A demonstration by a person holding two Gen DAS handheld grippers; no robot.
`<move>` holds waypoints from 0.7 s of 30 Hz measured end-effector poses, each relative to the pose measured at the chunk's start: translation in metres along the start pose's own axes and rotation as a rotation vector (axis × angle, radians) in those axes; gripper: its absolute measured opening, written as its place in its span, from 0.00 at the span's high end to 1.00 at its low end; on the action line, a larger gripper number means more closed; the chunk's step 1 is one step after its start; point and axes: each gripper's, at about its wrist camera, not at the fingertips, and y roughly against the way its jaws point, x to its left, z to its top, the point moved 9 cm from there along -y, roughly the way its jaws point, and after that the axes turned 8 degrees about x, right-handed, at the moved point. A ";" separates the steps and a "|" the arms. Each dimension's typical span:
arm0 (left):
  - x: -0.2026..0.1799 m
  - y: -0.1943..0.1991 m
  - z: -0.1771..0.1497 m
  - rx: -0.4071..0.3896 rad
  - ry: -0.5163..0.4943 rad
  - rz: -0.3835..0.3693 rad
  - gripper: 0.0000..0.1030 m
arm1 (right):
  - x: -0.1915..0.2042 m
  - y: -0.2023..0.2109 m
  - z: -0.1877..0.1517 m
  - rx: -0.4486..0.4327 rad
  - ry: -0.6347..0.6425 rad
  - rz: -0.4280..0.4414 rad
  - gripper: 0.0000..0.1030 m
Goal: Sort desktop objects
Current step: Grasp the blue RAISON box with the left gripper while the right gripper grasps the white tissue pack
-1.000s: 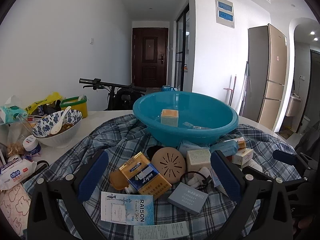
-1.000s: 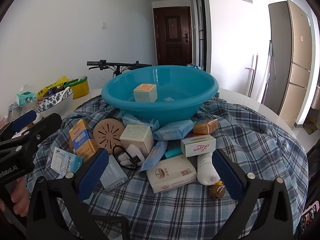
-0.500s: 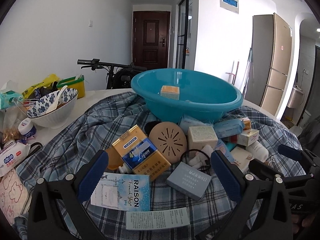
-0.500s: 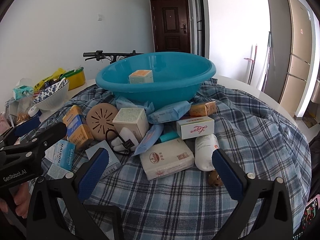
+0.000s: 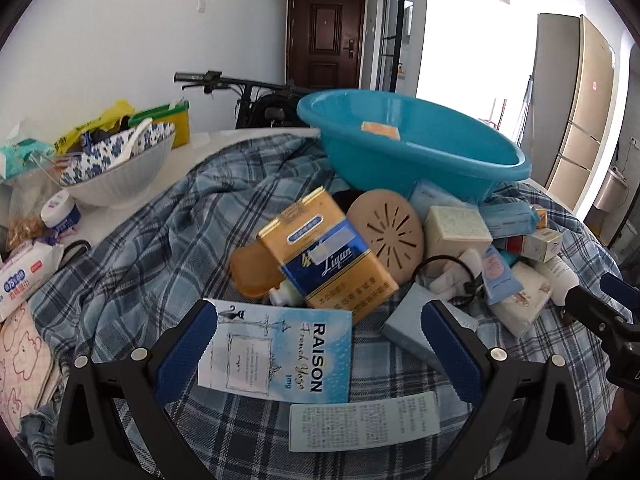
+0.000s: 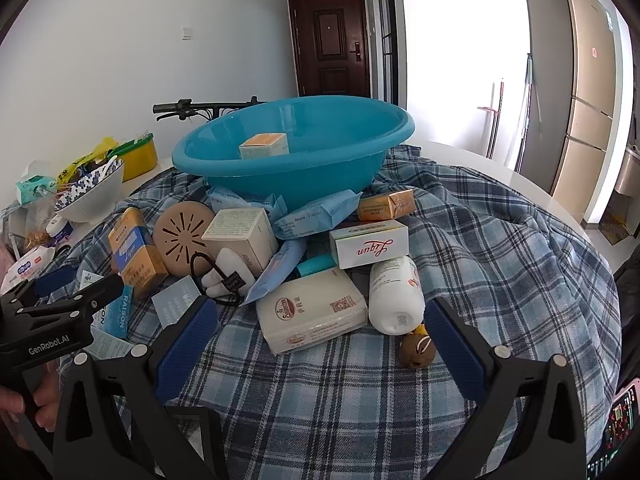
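Left wrist view — RAISON box [image 5: 276,354] lies flat between the spread fingers of the left gripper [image 5: 318,352] | long axis across the gap | blue basin [image 5: 472,168] beyond | right gripper [image 6: 320,346] spread, farther off.

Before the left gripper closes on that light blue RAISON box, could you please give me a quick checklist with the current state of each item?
1. Left gripper open: ok.
2. Flat light blue RAISON box between its fingers: ok.
3. Box free of neighbours: not ok, the gold and blue Liqun carton overlaps its far edge.
4. Round teal plastic basin has room: ok, it holds only one small orange-topped box.
5. Right gripper open and holding nothing: ok.
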 end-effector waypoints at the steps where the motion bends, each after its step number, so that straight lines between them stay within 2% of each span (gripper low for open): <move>1: 0.002 -0.003 -0.002 0.012 0.003 -0.002 0.00 | 0.003 0.001 0.000 -0.001 0.009 0.009 0.00; 9: 0.022 -0.017 -0.006 0.053 0.020 0.048 0.00 | 0.007 0.000 0.000 -0.001 0.020 0.013 0.00; 18: 0.035 -0.042 -0.012 0.147 0.075 -0.025 0.00 | 0.009 -0.003 0.000 0.010 0.029 0.020 0.00; 21: 0.034 -0.042 -0.013 0.140 0.074 -0.025 0.00 | 0.010 -0.003 0.000 0.012 0.032 0.022 0.00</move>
